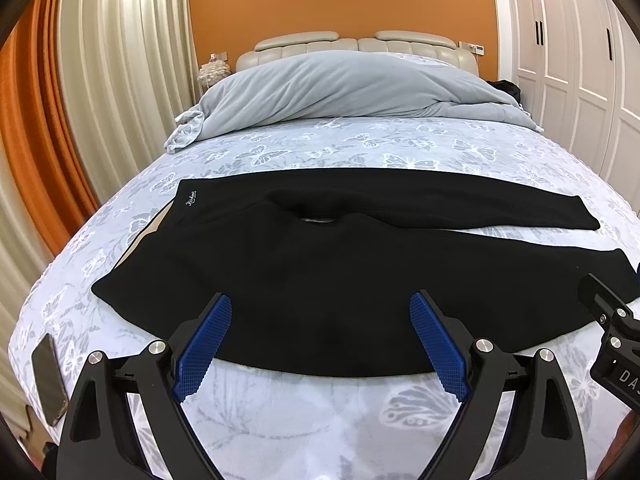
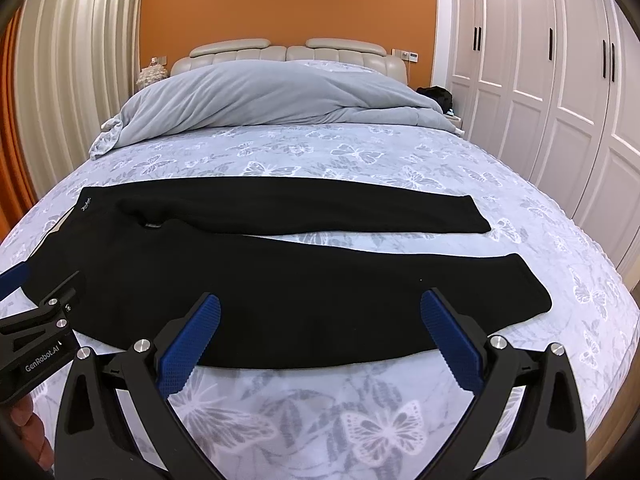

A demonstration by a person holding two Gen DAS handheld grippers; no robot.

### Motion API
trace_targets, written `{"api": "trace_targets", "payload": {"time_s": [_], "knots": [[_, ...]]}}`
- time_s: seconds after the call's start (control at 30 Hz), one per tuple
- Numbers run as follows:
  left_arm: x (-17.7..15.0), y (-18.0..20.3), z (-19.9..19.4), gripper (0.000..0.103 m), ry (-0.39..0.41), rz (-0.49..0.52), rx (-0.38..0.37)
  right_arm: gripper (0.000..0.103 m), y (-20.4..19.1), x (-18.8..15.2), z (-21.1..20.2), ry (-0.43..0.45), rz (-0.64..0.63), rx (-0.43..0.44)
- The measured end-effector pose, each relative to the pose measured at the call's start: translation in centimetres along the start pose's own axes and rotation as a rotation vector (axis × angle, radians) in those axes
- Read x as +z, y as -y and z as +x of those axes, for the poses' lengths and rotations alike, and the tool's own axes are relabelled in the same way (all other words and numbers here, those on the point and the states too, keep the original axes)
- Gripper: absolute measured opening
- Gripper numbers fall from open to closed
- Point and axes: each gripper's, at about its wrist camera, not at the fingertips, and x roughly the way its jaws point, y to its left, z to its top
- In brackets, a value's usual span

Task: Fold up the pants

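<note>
Pants flat across bed near its foot edge, legs split, unfolded. My left gripper and right gripper hover, jaws apart, empty. Next: pinch near edge, fold leg over leg.

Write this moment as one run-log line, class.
pants: flat on bed, unfolded | left gripper: open, at near edge | right gripper: open, at near edge
</note>
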Motion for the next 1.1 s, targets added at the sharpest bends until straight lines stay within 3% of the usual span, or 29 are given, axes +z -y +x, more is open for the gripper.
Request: {"api": "trace_targets", "payload": {"time_s": [1.1], "knots": [[-0.22, 0.05, 0.02, 0.089, 0.000, 0.003, -0.004, 0.098, -0.04, -0.11, -0.04, 0.000, 0.002, 0.002]]}}
